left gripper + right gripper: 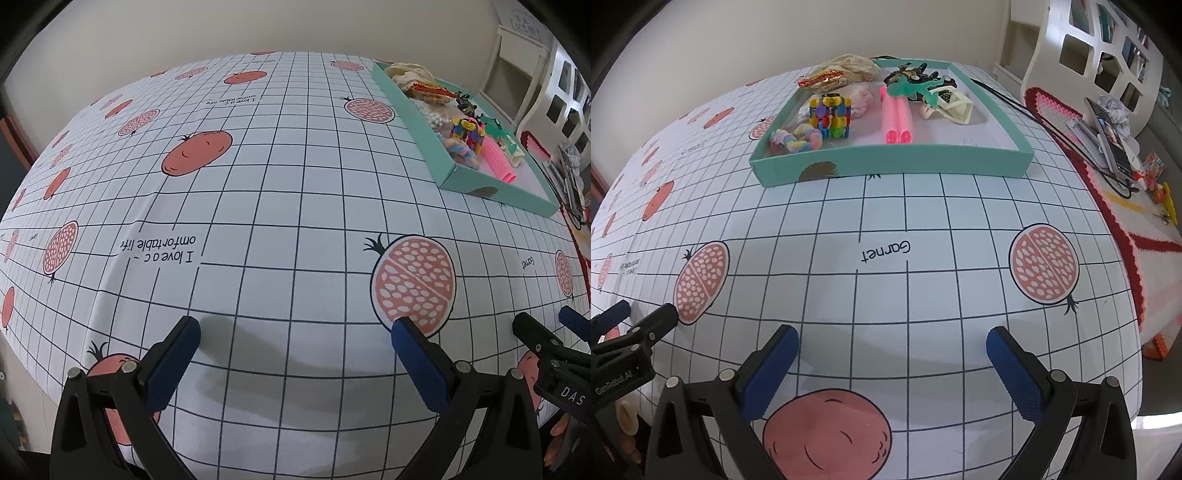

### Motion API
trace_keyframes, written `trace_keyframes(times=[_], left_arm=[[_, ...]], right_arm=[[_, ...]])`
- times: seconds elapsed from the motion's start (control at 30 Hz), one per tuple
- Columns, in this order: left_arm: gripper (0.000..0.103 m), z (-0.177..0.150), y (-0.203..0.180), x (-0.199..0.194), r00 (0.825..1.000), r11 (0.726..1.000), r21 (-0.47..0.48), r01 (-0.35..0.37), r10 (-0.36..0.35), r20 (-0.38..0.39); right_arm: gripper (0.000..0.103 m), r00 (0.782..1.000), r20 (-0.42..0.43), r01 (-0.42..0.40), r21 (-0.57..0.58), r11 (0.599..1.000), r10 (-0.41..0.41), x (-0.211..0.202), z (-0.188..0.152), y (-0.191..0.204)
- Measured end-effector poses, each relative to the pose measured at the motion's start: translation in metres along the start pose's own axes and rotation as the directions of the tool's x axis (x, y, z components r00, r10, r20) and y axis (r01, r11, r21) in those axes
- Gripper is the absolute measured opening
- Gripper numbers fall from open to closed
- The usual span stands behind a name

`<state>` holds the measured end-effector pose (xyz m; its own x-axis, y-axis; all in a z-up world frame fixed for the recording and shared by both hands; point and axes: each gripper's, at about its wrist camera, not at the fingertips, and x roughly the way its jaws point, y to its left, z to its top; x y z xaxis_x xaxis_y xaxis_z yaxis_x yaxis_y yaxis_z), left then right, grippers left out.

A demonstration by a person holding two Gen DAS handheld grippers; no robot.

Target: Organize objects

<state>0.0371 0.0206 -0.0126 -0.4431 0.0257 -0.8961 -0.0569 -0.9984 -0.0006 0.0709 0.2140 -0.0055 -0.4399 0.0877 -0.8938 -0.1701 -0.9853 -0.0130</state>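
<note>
**Both grippers empty above the cloth, tray filled at the far side**

Jaws on both grippers are spread wide, and nothing is held between them. The left gripper [295,332] is poised over the near part of the tablecloth [258,192], with only gridded fabric and a printed pomegranate seen between its blue pads [417,354]. The right gripper [892,343] is held likewise over the near cloth, just beside the left one; each is glimpsed at the edge of the other's view.

A teal tray [886,162] is set on the far side of the cloth, well apart from both grippers. Inside it, at the near left, a pastel twisted ring [796,140] is laid beside a block toy [830,116] of many colours. Two pink tubes [897,118] are placed side by side near the middle. A teal figure [905,89] and a cream mesh piece [955,105] are found to the right, with dark toys [912,75] behind them. A net bag [849,68] is propped over the far left corner.

Right of the table, a knitted mat [1145,236] is spread, with a phone [1108,136] on it.
</note>
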Motion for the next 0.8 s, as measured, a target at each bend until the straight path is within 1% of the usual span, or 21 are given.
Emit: trace_keyframes(times=[0.8], left_arm=[[0.103,-0.0018,0.0056,0.0000,1.000,1.000,0.011,0.006,-0.006,0.001]], right_arm=[[0.103,1.000,0.009,0.001,0.001,1.000,-0.001,0.0000,-0.0009,-0.0019]])
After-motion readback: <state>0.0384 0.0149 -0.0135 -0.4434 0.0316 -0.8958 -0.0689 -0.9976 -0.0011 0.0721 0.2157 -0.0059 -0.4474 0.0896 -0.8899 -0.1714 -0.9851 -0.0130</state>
